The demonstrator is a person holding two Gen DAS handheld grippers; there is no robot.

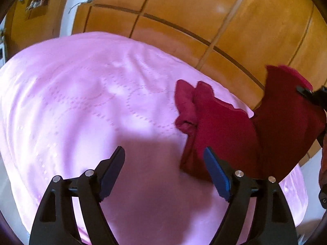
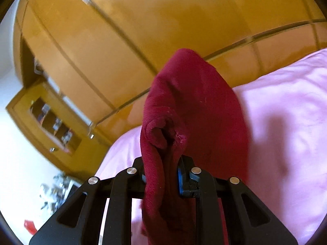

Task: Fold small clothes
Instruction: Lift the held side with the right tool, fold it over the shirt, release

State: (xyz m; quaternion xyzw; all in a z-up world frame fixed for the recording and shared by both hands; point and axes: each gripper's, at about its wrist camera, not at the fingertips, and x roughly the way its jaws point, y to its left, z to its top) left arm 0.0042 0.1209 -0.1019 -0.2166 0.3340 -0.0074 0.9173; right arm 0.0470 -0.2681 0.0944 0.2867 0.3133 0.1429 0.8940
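A dark red small garment [image 1: 224, 126] lies partly on the pink quilted bedspread [image 1: 81, 102], with its right part lifted off the bed. My left gripper [image 1: 163, 161] is open and empty, just above the bedspread, its right finger close to the garment's near left edge. My right gripper [image 2: 161, 171] is shut on a bunched fold of the red garment [image 2: 184, 106] and holds it up above the bed. The right gripper also shows at the right edge of the left wrist view [image 1: 312, 96], gripping the raised cloth.
A wooden wardrobe [image 1: 184, 10] with panel doors stands behind the bed. A wooden shelf unit with small items [image 2: 53, 122] hangs on the white wall to the left. The pink bedspread [image 2: 286, 122] spreads out right of the right gripper.
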